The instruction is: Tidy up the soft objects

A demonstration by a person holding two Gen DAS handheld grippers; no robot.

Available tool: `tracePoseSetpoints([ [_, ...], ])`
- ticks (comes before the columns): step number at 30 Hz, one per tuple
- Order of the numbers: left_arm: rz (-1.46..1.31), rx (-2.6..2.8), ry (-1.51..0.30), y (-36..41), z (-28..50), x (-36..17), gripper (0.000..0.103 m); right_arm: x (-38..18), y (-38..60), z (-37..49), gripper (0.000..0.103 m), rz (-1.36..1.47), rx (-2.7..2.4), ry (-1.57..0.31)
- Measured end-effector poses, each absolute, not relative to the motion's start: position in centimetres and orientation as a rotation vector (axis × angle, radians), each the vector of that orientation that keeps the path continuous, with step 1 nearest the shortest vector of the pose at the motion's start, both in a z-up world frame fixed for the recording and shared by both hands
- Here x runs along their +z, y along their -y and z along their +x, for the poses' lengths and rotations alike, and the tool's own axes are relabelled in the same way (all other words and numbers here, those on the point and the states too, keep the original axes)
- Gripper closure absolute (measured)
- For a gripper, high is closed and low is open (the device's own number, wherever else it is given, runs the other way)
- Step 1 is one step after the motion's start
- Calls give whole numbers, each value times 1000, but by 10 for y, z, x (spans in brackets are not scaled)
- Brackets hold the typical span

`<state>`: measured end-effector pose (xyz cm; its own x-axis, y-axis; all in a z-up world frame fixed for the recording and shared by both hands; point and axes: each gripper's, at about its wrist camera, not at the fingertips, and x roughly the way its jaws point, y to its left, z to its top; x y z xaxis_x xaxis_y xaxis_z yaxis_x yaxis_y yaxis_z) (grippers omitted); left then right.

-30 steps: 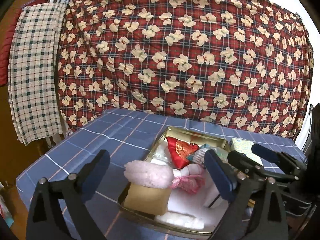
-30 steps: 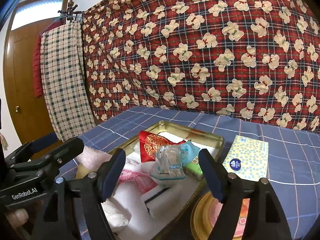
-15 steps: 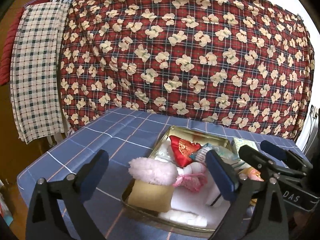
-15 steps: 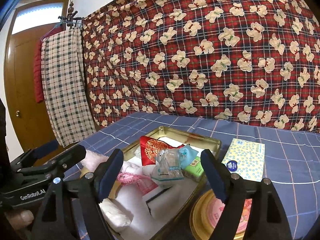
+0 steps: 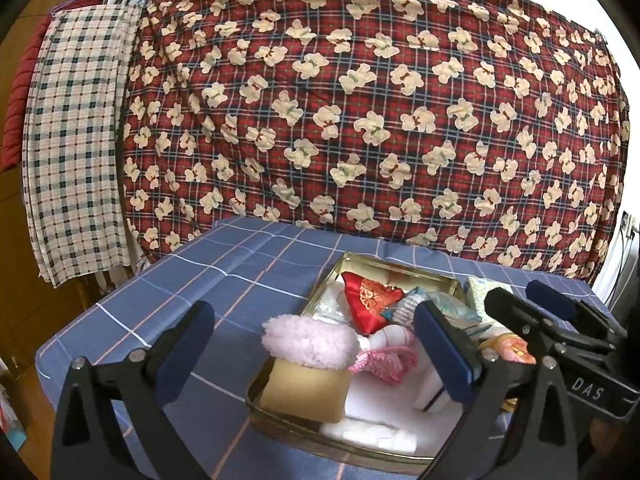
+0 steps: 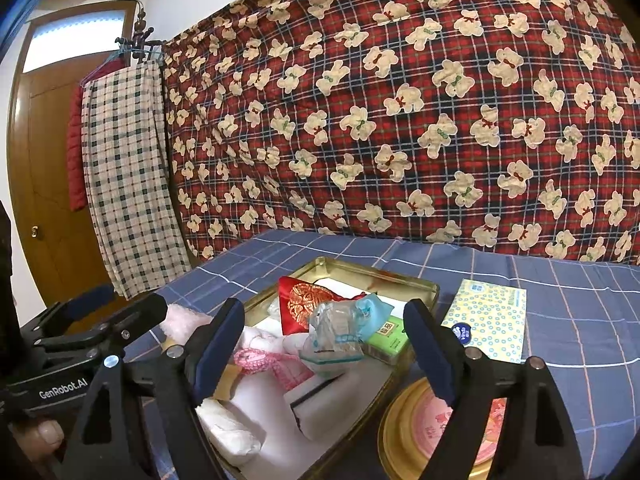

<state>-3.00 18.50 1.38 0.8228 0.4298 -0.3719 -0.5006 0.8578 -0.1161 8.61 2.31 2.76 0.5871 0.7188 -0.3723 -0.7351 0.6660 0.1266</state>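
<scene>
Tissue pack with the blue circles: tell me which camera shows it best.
The right wrist view. There the tissue pack lies in full sight on the blue cloth, right of the gold tin. The left wrist view shows only a corner of it, behind the right gripper.

- Round gold lid [image 6: 452, 420]: lower part cut off by frame edge, middle hidden behind gripper finger.
- Tin [image 5: 396, 272]: near rim partly hidden behind gripper finger.
- Small print on green packet [image 6: 386, 338]: too small to read.
</scene>
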Motion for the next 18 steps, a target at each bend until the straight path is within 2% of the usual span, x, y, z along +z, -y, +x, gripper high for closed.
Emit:
tracePoseSetpoints([
  [18,-227,510,-357,-192,-38,9,1,26,-22,88,16,-38,850,-415],
])
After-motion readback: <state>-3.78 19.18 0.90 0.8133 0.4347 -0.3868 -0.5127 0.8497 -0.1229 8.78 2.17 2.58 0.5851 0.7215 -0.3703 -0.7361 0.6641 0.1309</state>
